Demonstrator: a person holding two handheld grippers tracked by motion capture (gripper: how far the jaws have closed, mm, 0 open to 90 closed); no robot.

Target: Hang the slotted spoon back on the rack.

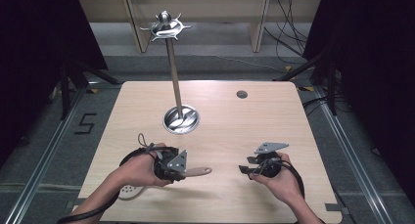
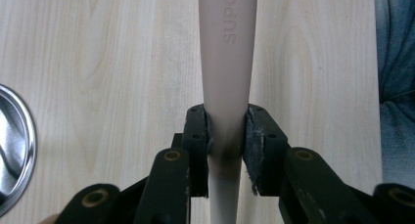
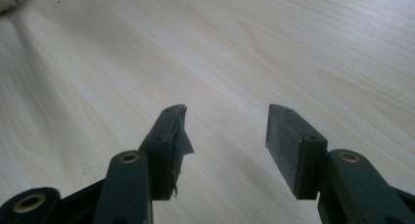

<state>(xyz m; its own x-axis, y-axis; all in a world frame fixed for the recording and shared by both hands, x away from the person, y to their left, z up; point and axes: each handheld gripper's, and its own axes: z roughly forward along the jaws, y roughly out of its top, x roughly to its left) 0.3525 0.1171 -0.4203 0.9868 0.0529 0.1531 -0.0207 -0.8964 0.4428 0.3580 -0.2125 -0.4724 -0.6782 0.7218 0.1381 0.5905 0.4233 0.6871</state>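
Worktop (image 1: 230,131): light wood. A steel hook stand (image 1: 172,72) sits ahead of both tools, its round base (image 1: 181,120) on the worktop and its hook crown (image 1: 165,27) high up, with nothing hanging on it.

Left tool (image 1: 188,170): pinching the beige handle of a slotted spatula (image 1: 198,171). In the left gripper view both pads are pressed on the shaft (image 2: 226,87), and the handle runs straight out ahead of the tool. The perforated head (image 1: 128,190) trails behind the tool, under the wrist.

Right tool (image 1: 243,169): spread, nothing between the pads, bare worktop ahead of it in the right gripper view. It sits well apart from the spatula tip, which points at it.

Progress, my read: the grasp is done and the utensil is low over the worktop. If this is a hang job, the carry to the stand and the hooking are both left.

Hard to tell: whether the head touches the worktop; most of the head is hidden by the hand. The embossed brand is cut off at the frame edge. A hanging hole at the handle tip looks likely.
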